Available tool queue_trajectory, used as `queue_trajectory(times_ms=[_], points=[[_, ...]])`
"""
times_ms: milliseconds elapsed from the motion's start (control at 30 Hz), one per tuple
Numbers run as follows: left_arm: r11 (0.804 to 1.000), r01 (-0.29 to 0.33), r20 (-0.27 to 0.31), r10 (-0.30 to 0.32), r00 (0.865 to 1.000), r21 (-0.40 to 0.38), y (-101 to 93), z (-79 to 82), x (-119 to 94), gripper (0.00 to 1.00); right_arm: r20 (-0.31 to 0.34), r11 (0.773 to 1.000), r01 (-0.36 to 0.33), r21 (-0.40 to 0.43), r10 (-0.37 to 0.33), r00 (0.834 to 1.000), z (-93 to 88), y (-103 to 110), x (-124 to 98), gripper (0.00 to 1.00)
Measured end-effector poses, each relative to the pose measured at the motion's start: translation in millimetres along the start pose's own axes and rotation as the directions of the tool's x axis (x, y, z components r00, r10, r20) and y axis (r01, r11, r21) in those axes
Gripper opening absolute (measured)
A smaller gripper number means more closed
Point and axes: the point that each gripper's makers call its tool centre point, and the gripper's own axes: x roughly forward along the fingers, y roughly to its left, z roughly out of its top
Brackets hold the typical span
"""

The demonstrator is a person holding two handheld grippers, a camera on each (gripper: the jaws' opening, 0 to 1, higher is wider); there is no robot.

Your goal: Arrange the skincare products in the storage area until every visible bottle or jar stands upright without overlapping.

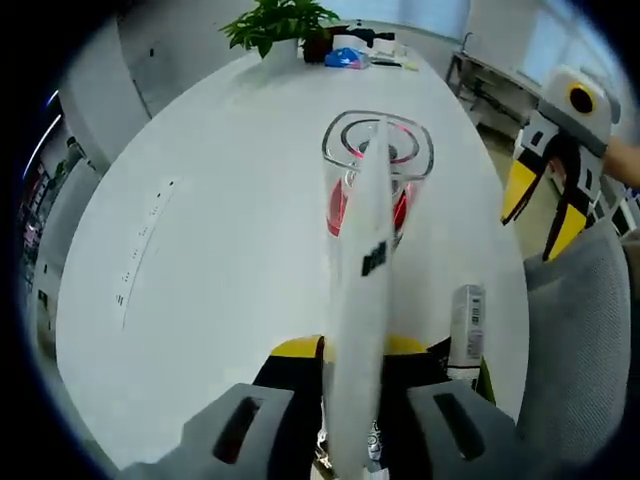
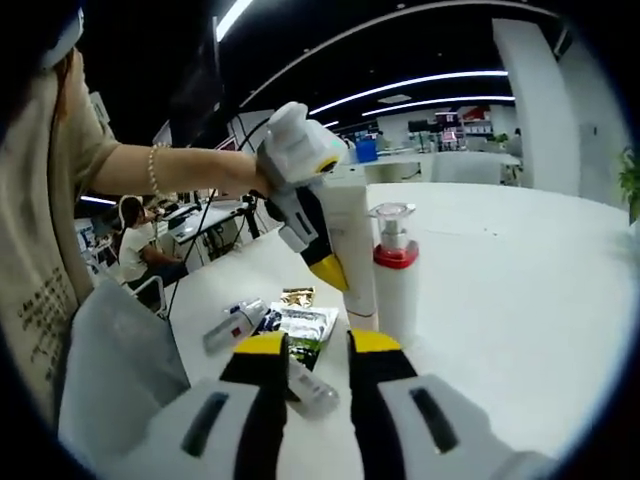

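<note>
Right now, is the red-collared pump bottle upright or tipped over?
Upright. In the right gripper view the pump bottle stands on its base on the table, clear cap on top, beside the white tube held by the left tool.

My left gripper view is bright and evenly lit; the white table (image 1: 230,260) glares softly with faint shadows, and the tube (image 1: 362,300) close to my lens blurs. My right gripper view is darker overhead, where ceiling light strips (image 2: 400,85) bend with fisheye distortion.
</note>
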Motion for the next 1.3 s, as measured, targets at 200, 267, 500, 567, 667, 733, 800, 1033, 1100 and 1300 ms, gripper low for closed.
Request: queue_trajectory(times_ms=[200, 267, 500, 567, 667, 733, 800, 1033, 1100, 1300], points=[[0.999, 0.01, 0.011, -0.01, 1.0, 0.039, -0.5, -0.1, 0.6, 0.16, -0.002, 1.0, -0.002, 0.0, 0.002, 1.0, -0.9, -0.3, 1.0, 0.24], [1.0, 0.014, 0.039, -0.014, 0.999, 0.02, -0.5, 3.6, 0.2, 0.19, -0.002, 1.0, -0.003, 0.0, 0.003, 1.0, -0.4, 0.4, 1.4, 0.24], [1.0, 0.004, 0.101, -0.003, 0.995, -0.008, 1.2, 8.2, -6.8, 0.32, -0.001, 1.0, -0.002, 0.002, 0.002, 1.0, 2.1, 2.9, 0.6, 0.27], [1.0, 0.003, 0.113, 0.0, 0.994, -0.026, 1.0, 6.9, -8.9, 0.35, 0.002, 1.0, -0.001, 0.006, 0.001, 1.0, 3.3, 4.6, 0.5, 0.32], [0.999, -0.01, 0.118, 0.016, 0.993, -0.048, 0.9, 1.1, -14.2, 0.43, -0.001, 1.0, 0.006, 0.003, -0.006, 1.0, 4.4, 7.3, 0.3, 0.39], [0.997, -0.007, 0.14, 0.018, 0.99, -0.082, -0.8, 0.1, -18.4, 0.45, -0.002, 1.0, 0.009, 0.002, -0.009, 1.0, 4.6, 8.2, -0.1, 0.42], [0.992, -0.005, 0.174, 0.027, 0.984, -0.125, -3.5, -2.3, -26.7, 0.46, 0.001, 1.0, 0.016, 0.004, -0.016, 1.0, 4.8, 8.3, -1.4, 0.46], [0.97, -0.024, 0.247, 0.085, 0.965, -0.241, -13.6, -17.3, -52.1, 0.59, 0.024, 0.999, 0.04, 0.015, -0.041, 0.999, 9.2, 12.2, -7.3, 0.56], [0.96, -0.025, 0.284, 0.107, 0.953, -0.277, -18.1, -20.1, -60.0, 0.63, 0.033, 0.999, 0.048, 0.016, -0.048, 0.998, 11.4, 14.7, -9.2, 0.6], [0.933, -0.068, 0.345, 0.197, 0.918, -0.352, -30.1, -37.0, -76.5, 0.87, 0.058, 0.999, 0.052, 0.014, -0.052, 0.997, 17.0, 24.7, -15.7, 0.63]])
